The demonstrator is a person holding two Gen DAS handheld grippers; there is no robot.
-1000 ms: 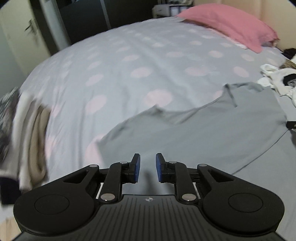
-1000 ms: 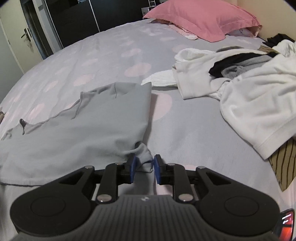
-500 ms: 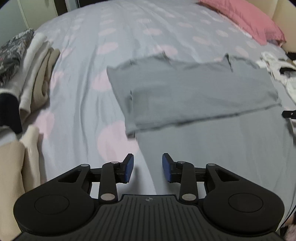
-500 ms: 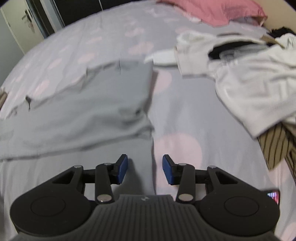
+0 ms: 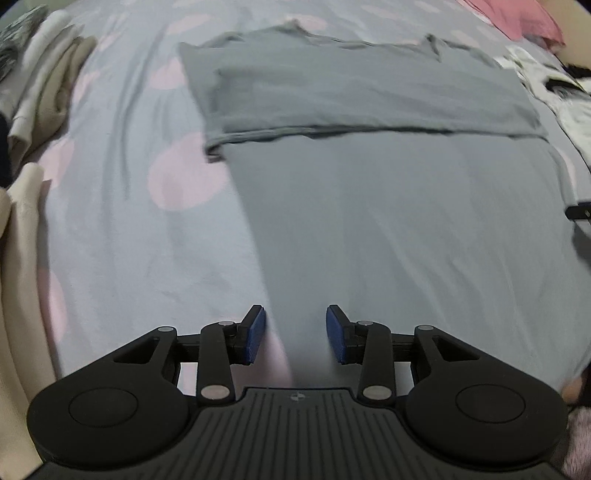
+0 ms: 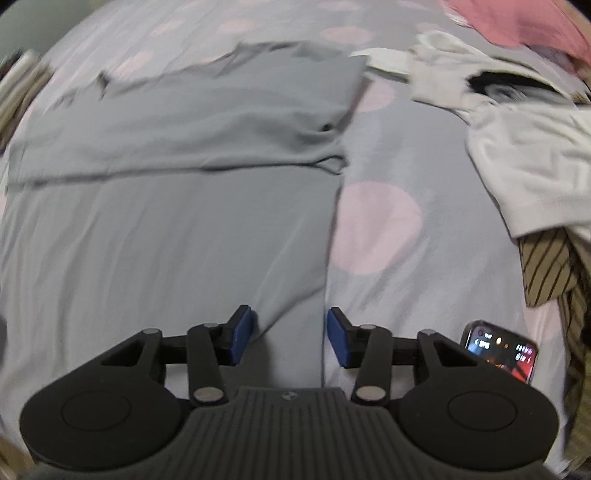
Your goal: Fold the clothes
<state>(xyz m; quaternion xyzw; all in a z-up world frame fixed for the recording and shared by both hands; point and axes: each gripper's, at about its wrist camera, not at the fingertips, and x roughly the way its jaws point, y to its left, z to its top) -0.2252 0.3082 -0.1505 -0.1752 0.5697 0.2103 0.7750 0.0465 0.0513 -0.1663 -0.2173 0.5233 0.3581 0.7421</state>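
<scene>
A grey garment [image 5: 388,221] lies flat on the bed, its far part folded back toward me as a flap [image 5: 351,92]. My left gripper [image 5: 295,334] hovers open over the garment's left edge near its near end, nothing pressed between the blue pads [image 5: 255,334]. In the right wrist view the same garment [image 6: 166,229] and flap [image 6: 203,122] show. My right gripper [image 6: 290,338] hangs over the garment's right edge. Its jaws are closing, with the cloth edge below the gap and the pads not on it.
Folded clothes [image 5: 40,92] and a cream cloth [image 5: 18,277] lie at the left. A pile of white clothes [image 6: 517,140], a striped brown garment [image 6: 546,273] and a lit phone [image 6: 500,350] lie at the right. A pink pillow [image 6: 517,22] sits at the far end of the dotted bedspread [image 6: 376,229].
The right gripper let go of the grey corner it held. Both grippers' jaws widened, and both drew back from the flap toward the garment's near end, tilting downward.
</scene>
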